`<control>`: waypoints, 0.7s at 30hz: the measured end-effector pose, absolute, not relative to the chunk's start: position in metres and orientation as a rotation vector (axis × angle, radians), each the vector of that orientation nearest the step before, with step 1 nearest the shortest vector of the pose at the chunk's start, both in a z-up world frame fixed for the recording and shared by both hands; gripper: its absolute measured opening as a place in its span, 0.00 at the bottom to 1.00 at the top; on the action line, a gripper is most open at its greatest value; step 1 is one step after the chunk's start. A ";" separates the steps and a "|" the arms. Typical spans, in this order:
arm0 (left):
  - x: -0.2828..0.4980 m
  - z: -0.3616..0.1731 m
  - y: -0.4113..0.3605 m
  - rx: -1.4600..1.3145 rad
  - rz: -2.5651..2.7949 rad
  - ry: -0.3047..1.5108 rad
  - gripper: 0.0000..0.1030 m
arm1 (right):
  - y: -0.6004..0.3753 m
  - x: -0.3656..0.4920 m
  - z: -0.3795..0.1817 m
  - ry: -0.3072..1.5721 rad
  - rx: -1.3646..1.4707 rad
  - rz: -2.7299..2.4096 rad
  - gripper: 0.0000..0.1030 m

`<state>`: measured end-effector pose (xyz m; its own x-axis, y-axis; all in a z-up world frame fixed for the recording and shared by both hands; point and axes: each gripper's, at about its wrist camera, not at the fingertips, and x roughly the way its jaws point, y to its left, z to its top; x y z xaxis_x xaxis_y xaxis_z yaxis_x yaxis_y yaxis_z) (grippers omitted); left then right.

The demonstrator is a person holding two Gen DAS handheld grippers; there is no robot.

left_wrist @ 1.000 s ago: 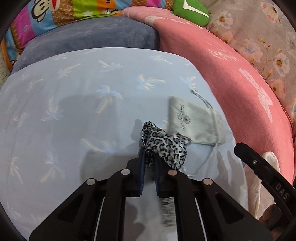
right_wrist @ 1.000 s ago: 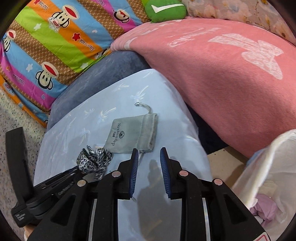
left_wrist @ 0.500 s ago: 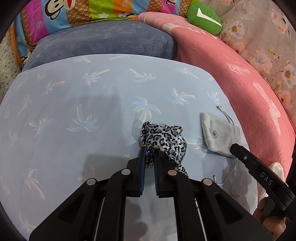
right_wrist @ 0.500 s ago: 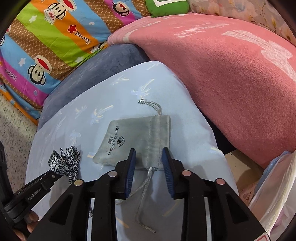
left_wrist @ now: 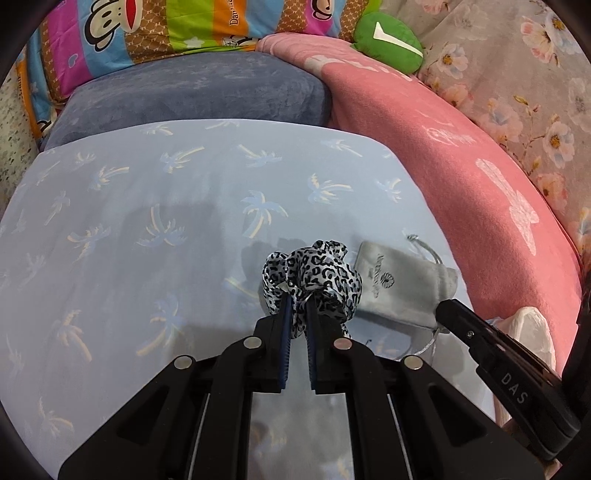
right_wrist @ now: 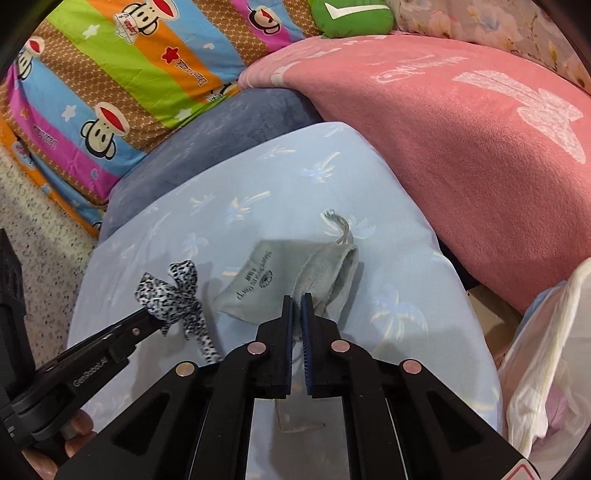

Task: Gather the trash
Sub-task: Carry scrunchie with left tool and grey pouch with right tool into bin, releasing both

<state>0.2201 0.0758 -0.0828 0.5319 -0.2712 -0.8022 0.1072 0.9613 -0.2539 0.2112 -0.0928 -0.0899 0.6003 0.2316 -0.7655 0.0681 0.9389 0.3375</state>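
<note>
Right tool (right_wrist: 297,302) now pinches soft grey pouch (right_wrist: 280,275); leopard-print ribbon (left_wrist: 314,277) crumpled.

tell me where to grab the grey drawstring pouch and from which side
Grip the gathered mouth end of the grey pouch, coming from above at the near edge. It lies flat on the blue cloth, and that bunched end is the only raised part. The right tongs are already pinching there.

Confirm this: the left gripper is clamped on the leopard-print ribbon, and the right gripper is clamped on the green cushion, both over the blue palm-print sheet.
Not quite. The right gripper is clamped on the grey drawstring pouch, not the green cushion, which lies far back; the right wrist view shows this. The left gripper does grip the leopard-print ribbon, over the blue palm-print sheet.
</note>
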 end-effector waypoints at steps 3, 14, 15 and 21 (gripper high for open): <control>0.210 -0.072 0.072 -0.180 -0.241 0.969 0.07 | -0.092 0.196 -0.075 0.900 0.354 0.098 0.05; 0.174 -0.031 0.050 -0.155 -0.305 0.889 0.07 | -0.115 0.141 -0.015 0.786 0.365 0.067 0.05; 0.170 -0.026 0.047 -0.151 -0.313 0.880 0.07 | -0.120 0.135 -0.009 0.773 0.365 0.063 0.05; 0.149 -0.005 0.031 -0.128 -0.357 0.826 0.07 | -0.138 0.105 0.017 0.712 0.367 0.040 0.05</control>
